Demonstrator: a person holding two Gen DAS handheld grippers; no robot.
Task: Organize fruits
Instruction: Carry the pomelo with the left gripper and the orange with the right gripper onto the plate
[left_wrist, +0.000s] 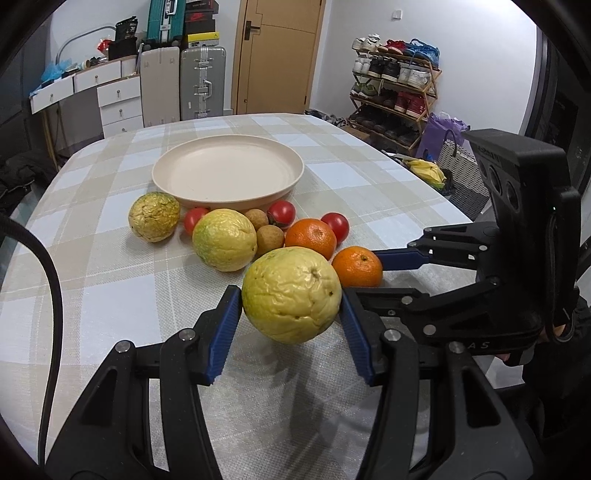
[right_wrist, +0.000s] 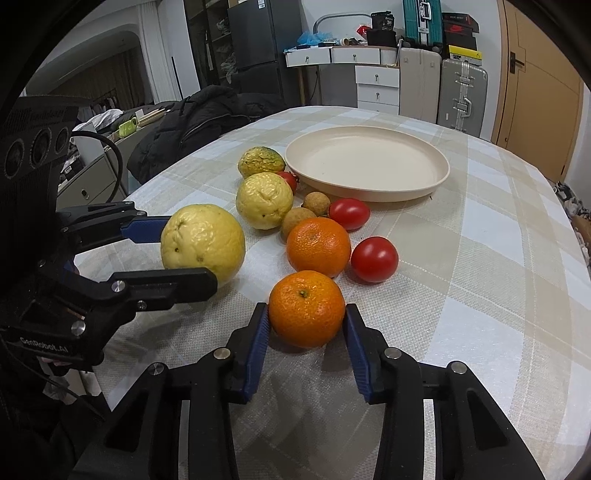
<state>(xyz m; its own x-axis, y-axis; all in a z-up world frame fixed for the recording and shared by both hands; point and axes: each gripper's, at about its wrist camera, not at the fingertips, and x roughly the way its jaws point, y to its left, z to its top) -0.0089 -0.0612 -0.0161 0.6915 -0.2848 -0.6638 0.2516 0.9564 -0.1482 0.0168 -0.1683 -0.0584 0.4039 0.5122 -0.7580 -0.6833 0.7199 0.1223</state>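
Both tongs pinching fruit.
Left tongs (left_wrist: 291, 317) gripping yellow guava (left_wrist: 291, 293); right tongs (right_wrist: 306, 332) seemingly squeezing mandarin (right_wrist: 306, 308) on tabletop (right_wrist: 461, 295).

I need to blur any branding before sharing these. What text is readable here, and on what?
"GenRobot.AI" on the left gripper body, seen from the right wrist.
"A S", partly hidden, on the right gripper body.
"30" on a black bag atop the dresser.
Lettering on each gripper's camera housing and on the stacked boxes: too blurred to read.
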